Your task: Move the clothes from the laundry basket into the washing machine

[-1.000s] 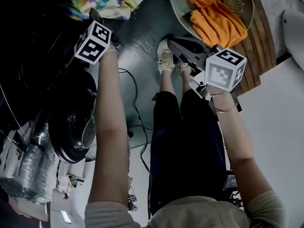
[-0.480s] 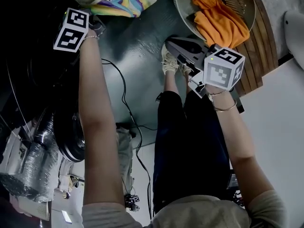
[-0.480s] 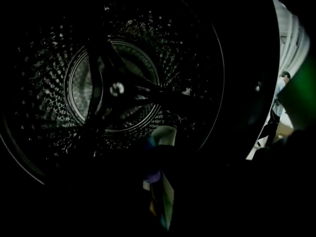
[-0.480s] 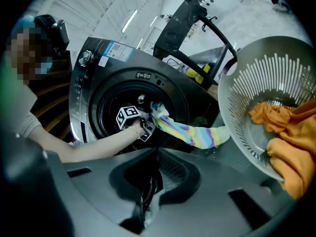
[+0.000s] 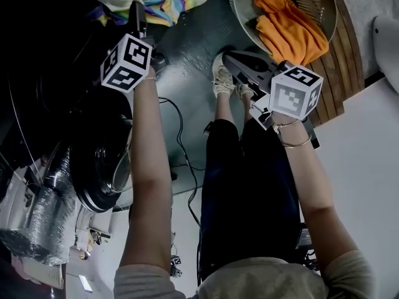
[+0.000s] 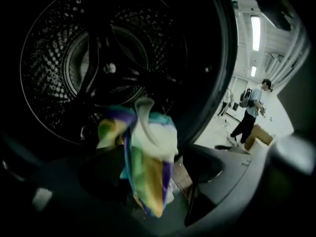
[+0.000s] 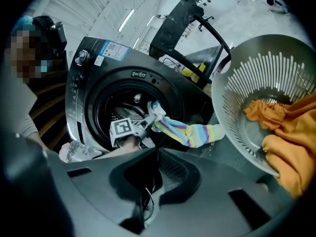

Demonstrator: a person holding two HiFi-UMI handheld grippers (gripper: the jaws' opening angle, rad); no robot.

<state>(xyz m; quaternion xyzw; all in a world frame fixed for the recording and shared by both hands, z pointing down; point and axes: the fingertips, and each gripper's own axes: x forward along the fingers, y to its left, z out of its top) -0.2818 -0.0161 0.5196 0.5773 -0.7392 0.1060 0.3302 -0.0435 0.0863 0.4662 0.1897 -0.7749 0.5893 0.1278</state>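
A rainbow-striped cloth (image 6: 148, 157) hangs blurred in front of the dark drum (image 6: 98, 58) of the washing machine (image 7: 98, 83). It sits between the tips of my left gripper (image 6: 148, 191), whose jaws have just been opening and stand open around it. In the head view that cloth (image 5: 163, 4) lies at the top, just beyond the left gripper (image 5: 134, 11). My right gripper (image 5: 232, 58) is shut and empty, held beside the grey laundry basket (image 5: 240, 17). Orange clothes (image 5: 287, 23) lie in the basket.
The round machine door (image 5: 100, 167) hangs open below my left arm. A black cable (image 5: 177, 123) runs over the floor by the person's feet. Wooden slats (image 5: 340, 48) sit under the basket, a foil duct (image 5: 37, 217) at lower left. A person (image 6: 252, 112) walks far off.
The left gripper has drawn back down and to the right from the machine opening, and its jaws have opened off the striped cloth. The right gripper has stayed where it was.
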